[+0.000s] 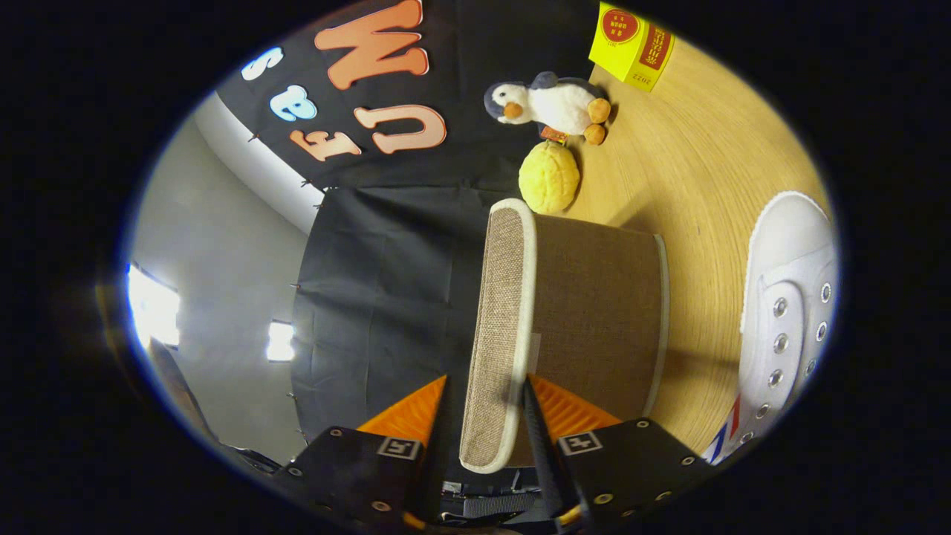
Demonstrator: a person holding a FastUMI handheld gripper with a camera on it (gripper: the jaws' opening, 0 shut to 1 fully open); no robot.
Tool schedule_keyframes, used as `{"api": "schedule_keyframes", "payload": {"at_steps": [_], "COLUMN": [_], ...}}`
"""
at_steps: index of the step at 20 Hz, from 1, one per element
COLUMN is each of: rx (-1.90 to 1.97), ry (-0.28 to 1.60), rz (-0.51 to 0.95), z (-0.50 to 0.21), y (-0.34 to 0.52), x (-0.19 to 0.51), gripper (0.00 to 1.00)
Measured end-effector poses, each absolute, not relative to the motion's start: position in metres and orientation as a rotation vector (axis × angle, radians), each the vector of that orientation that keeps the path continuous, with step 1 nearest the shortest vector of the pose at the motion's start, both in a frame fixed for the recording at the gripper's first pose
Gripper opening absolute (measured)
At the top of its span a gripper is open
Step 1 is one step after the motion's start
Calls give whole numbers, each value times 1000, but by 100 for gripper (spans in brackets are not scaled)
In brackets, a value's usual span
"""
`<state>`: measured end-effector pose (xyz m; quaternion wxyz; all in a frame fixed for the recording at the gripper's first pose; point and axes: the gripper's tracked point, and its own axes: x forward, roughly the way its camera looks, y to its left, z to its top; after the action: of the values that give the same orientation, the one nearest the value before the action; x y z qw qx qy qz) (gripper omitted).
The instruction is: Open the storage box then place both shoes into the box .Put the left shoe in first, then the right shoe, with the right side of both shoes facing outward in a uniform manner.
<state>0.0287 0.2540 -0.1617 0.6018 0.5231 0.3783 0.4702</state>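
Wooden tabletop behind, the gripper pinches the box's lid, which I judge could slip free if the grip loosens.

White shoe: toe and sole side cut off by the view's rim. Yellow carton: top cut off, print too small to read. Storage box: inside hidden behind its lid; lid's near end runs in between the jaws, contact with either cannot be told. Plush penguin: lower part hidden behind yellow plush ball
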Motion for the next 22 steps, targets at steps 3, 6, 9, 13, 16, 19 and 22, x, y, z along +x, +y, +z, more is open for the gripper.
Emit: {"api": "schedule_keyframes", "payload": {"at_steps": [3, 6, 9, 13, 16, 19, 22], "rx": [1195, 1195, 1111, 1066, 998, 898, 800], "ry": [863, 889, 839, 800, 749, 703, 656], "rz": [1043, 1096, 1074, 1048, 1066, 1074, 1071], "z": [-163, -151, -139, -101, -54, -12, 21], "y": [254, 267, 275, 284, 296, 324, 363], "x": [32, 19, 18, 20, 19, 20, 22], "gripper": [1, 1, 1, 0, 0, 0, 0]}}
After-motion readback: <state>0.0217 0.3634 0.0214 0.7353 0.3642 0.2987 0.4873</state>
